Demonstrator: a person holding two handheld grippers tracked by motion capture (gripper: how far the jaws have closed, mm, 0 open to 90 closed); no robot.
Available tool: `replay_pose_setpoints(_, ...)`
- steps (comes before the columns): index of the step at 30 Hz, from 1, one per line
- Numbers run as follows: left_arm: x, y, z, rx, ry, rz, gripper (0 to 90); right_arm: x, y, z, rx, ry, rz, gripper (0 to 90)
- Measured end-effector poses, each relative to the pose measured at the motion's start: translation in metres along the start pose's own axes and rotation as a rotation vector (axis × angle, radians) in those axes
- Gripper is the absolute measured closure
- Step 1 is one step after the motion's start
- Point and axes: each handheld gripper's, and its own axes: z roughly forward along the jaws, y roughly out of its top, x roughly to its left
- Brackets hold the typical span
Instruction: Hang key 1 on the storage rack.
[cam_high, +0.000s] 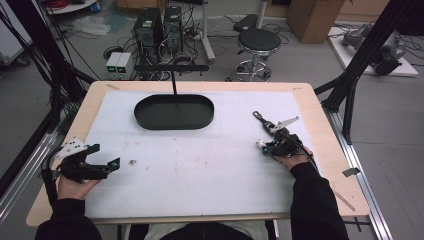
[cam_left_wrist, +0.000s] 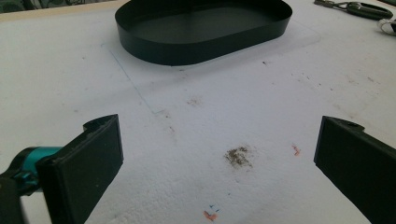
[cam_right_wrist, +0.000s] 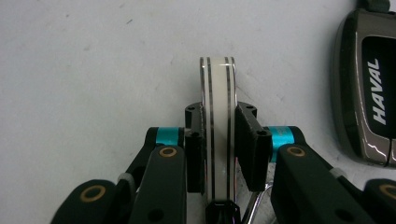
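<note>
A white ring (cam_right_wrist: 217, 84) with thin black lines stands on edge between my right gripper's (cam_right_wrist: 218, 135) jaws, and both pads press on its sides. A metal loop shows below it. Just to the right lies a dark car key fob (cam_right_wrist: 369, 93) marked HAVAL. In the high view this gripper (cam_high: 265, 146) sits at the right of the white mat, with the key bunch (cam_high: 261, 118) just beyond it. My left gripper (cam_high: 111, 165) rests near the mat's left edge, its jaws wide apart over bare mat (cam_left_wrist: 219, 154) with nothing between them.
A black oval tray (cam_high: 174, 111) (cam_left_wrist: 201, 28) stands at the back middle of the mat, with a black T-shaped stand (cam_high: 172, 70) behind it. Small brown and orange stains (cam_left_wrist: 238, 156) mark the mat. A stool (cam_high: 258, 42) and computers stand beyond the table.
</note>
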Motion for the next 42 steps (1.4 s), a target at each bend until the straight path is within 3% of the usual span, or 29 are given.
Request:
replay_pose_setpoints(1, 0.000, 0.000, 0.000, 0.000, 0.000, 0.000, 1.8, -0.001, 0.000, -0.002, -0.004, 0.002, 0.026, 75.0)
replay_pose_setpoints(3, 0.000, 0.000, 0.000, 0.001, 0.001, 0.001, 1.7, -0.002, -0.001, -0.003, -0.012, 0.004, 0.027, 75.0)
replay_pose_setpoints(7, 0.000, 0.000, 0.000, 0.000, 0.001, -0.002, 1.7, -0.006, -0.001, -0.012, -0.069, 0.067, 0.079, 75.0)
replay_pose_setpoints(9, 0.001, 0.000, 0.000, -0.001, 0.000, -0.004, 1.8, -0.007, 0.000, -0.018, -0.085, 0.072, 0.090, 74.9)
replay_pose_setpoints(24, 0.002, 0.000, 0.000, -0.002, -0.001, -0.005, 1.7, -0.005, 0.039, -0.065, -0.245, 0.090, 0.116, 74.9)
replay_pose_setpoints(32, 0.002, 0.000, 0.000, -0.008, -0.007, -0.003, 1.7, -0.005, 0.057, -0.081, -0.265, 0.092, 0.099, 74.8)
replay_pose_setpoints(42, 0.002, -0.001, 0.000, -0.008, -0.006, -0.004, 1.7, -0.001, 0.076, -0.088, -0.277, 0.136, 0.088, 74.8)
